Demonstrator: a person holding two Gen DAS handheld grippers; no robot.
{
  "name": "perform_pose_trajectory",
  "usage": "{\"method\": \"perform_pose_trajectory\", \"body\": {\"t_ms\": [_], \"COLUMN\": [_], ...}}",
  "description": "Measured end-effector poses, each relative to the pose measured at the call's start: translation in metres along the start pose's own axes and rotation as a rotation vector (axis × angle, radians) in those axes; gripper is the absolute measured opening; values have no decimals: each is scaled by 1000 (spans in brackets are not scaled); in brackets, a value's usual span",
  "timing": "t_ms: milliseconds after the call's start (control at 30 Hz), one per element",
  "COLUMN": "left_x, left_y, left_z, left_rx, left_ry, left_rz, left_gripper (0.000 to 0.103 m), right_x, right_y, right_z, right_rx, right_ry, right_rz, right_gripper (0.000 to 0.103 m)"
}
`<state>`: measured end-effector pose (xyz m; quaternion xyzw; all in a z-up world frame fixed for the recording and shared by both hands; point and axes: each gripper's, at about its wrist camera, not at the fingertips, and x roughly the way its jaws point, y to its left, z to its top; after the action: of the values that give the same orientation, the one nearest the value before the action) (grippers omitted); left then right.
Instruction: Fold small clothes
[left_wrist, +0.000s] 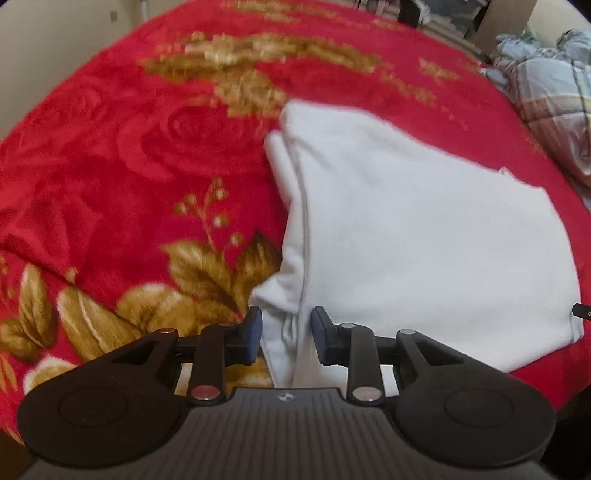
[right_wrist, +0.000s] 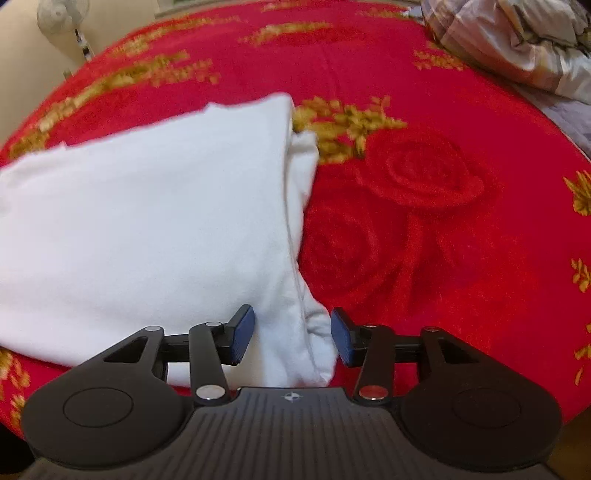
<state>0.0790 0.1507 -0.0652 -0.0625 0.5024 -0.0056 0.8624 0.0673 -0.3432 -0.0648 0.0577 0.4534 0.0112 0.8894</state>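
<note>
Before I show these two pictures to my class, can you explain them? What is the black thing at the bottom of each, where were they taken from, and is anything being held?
No robot here: a person holds a two-fingered gripping tool in each hand, and a wide-angle camera on each tool looks forward along its fingers. One picture comes from the left gripper, the other from the right gripper. The black shape at the bottom is the tool itself, with blue pads on its fingers.

On the bed lies a red blanket with gold flowers, and on it a folded white garment. Each gripper is at one near corner of the garment. On both, the jaws stand apart with white cloth between them, but the pads are not pressing on it, so nothing is held. A crumpled plaid quilt lies at the far edge.
</note>
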Motion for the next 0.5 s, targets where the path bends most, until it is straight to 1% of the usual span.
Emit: {"method": "perform_pose_trajectory", "body": {"t_ms": [67, 100, 167, 200, 233, 300, 400, 433, 500], "left_x": [-3, -1, 5, 9, 7, -5, -25, -32, -43], "left_y": [4, 7, 12, 13, 13, 15, 17, 18, 19], "left_z": [1, 1, 1, 3, 2, 1, 6, 8, 11], "left_rx": [-25, -39, -53, -54, -56, -61, -70, -74, -85], "left_ry": [-10, 0, 32, 39, 31, -14, -117, -148, -193], "left_rz": [-4, 0, 14, 23, 36, 46, 56, 62, 76], "left_gripper": [33, 33, 33, 33, 33, 33, 39, 43, 45], "right_x": [0, 4, 15, 20, 20, 15, 3, -1, -10], "right_y": [-1, -2, -5, -6, -7, -5, -1, 1, 7], "right_z": [0, 0, -2, -4, -4, -2, -1, -1, -4], "right_rx": [-5, -6, -6, 0, 5, 2, 0, -2, -9], "right_ry": [-17, -5, 46, 63, 60, 38, -31, -56, -110], "right_rz": [-3, -12, -32, -34, -32, -30, -23, -20, -20], "right_gripper": [48, 48, 50, 51, 51, 51, 51, 51, 51]}}
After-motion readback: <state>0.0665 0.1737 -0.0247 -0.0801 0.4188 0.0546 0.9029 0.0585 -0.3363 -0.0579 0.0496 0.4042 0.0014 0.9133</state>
